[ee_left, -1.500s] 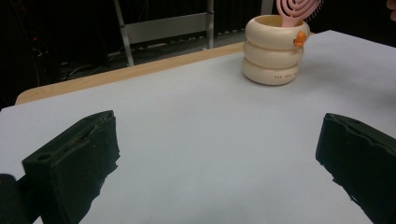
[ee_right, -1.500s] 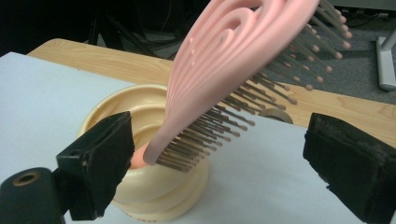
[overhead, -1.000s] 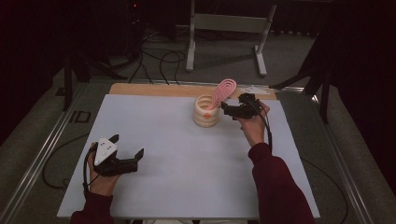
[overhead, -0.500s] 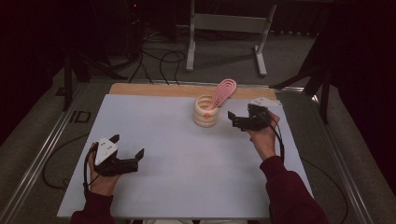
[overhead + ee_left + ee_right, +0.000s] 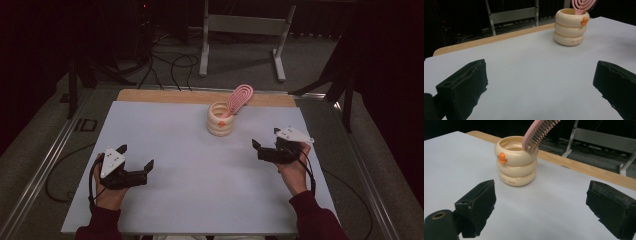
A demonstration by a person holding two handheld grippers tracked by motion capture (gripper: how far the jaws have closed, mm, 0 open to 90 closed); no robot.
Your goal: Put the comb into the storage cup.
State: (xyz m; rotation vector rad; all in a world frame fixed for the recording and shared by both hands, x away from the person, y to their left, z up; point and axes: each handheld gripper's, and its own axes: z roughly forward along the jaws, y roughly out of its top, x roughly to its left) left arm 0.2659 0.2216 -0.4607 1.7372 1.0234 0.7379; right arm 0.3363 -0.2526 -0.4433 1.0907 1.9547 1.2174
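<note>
Pulled back from the cup, the right tool point(image 5: 262, 150) now sits empty with jaws wide, near the left tool point(image 5: 142, 169), also wide. One pink hairbrush point(image 5: 239, 98) stands in one cream ringed cup point(image 5: 220, 119) on the white surface point(image 5: 200, 170). Dark room, grey floor point(image 5: 240, 60).

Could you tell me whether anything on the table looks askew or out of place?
Nothing is spilled or damaged. The pink plastic hairbrush leans tilted out of the upright cream ringed holder, resting on its rim.

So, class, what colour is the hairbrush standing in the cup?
Pink hairbrush, clearest in the high view.
</note>
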